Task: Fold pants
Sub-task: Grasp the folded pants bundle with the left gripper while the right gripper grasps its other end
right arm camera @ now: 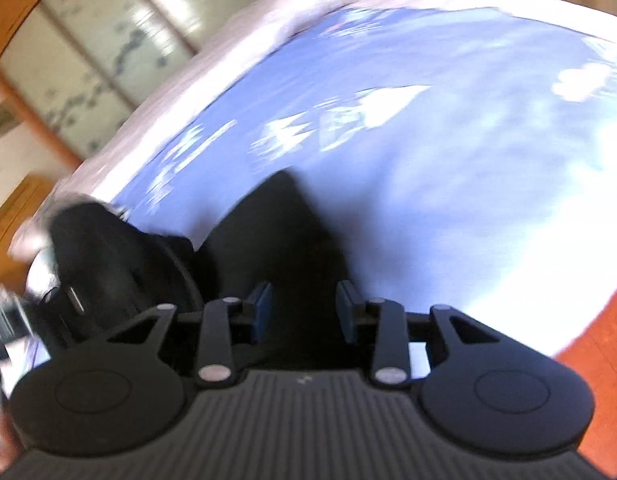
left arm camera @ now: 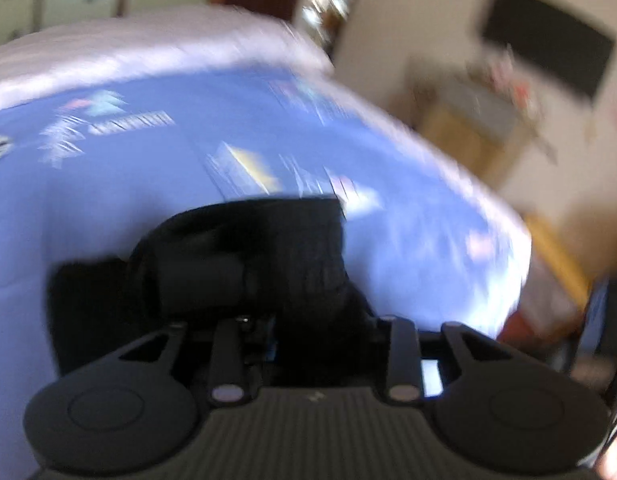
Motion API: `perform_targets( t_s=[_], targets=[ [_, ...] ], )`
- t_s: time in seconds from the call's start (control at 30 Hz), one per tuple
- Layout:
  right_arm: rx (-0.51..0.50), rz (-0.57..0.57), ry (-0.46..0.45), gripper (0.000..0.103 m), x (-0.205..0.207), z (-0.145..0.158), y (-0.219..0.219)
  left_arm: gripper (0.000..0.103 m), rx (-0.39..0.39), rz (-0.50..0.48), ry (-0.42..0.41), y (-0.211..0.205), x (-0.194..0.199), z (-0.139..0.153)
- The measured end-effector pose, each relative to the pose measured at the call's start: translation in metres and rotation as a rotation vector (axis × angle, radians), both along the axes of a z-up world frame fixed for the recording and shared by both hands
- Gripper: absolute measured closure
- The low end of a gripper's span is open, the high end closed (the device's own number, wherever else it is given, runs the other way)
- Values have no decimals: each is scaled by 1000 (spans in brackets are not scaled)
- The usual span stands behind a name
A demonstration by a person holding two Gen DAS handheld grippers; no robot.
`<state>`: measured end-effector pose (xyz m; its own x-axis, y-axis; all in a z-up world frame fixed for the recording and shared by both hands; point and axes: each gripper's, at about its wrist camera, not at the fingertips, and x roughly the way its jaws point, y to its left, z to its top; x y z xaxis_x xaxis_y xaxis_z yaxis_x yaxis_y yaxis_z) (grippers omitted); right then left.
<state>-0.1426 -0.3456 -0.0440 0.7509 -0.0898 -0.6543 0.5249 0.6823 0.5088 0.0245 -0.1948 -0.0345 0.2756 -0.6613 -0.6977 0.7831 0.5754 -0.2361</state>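
Observation:
The black pants (left arm camera: 260,256) hang bunched in front of my left gripper (left arm camera: 308,320), above a bed with a blue printed sheet (left arm camera: 128,184). The cloth hides the left fingertips, and the jaws seem closed on it. In the right wrist view the black pants (right arm camera: 276,240) run up between the blue pads (right arm camera: 262,308) of my right gripper (right arm camera: 304,312). A gap shows between those pads, with dark cloth in it. Both views are blurred by motion.
The blue sheet (right arm camera: 448,168) covers a bed with a white cover at its far edge (left arm camera: 156,40). A wooden stand (left arm camera: 468,132) and a dark wall screen (left arm camera: 548,52) are to the right. Sliding wardrobe doors (right arm camera: 100,52) stand behind the bed. Orange-brown floor (right arm camera: 596,360) shows at right.

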Motion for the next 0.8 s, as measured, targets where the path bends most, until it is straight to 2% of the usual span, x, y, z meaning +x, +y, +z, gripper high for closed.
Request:
perform_targets(
  t_s=[0.07, 0.17, 0.3, 0.4, 0.5, 0.57, 0.63, 0.73, 0.8],
  targets=[
    [0, -27, -4, 63, -13, -2, -7, 64, 2, -46, 5, 3, -18, -9],
    [4, -17, -34, 63, -17, -3, -12, 61, -12, -25, 3, 29, -21, -6],
    [-11, 73, -97, 63, -5, 3, 2, 53, -80, 124, 45, 89, 4, 2],
    [-96, 116, -106, 63, 10, 12, 14, 53, -78, 248, 83, 126, 25, -6],
    [-195, 164, -114, 57, 23, 28, 20, 53, -64, 311, 137, 148, 33, -21],
    [-254, 194, -156, 43, 29, 43, 25, 53, -65, 322, 162, 150, 35, -28],
    [-278, 241, -195, 37, 35, 52, 30, 53, -60, 313, 160, 143, 35, -32],
    [-333, 328, -185, 37, 49, 50, 42, 53, -44, 285, 145, 132, 31, -35],
    [-384, 374, -113, 39, 72, 39, 52, 53, -27, 254, 128, 123, 27, -37]
  ],
)
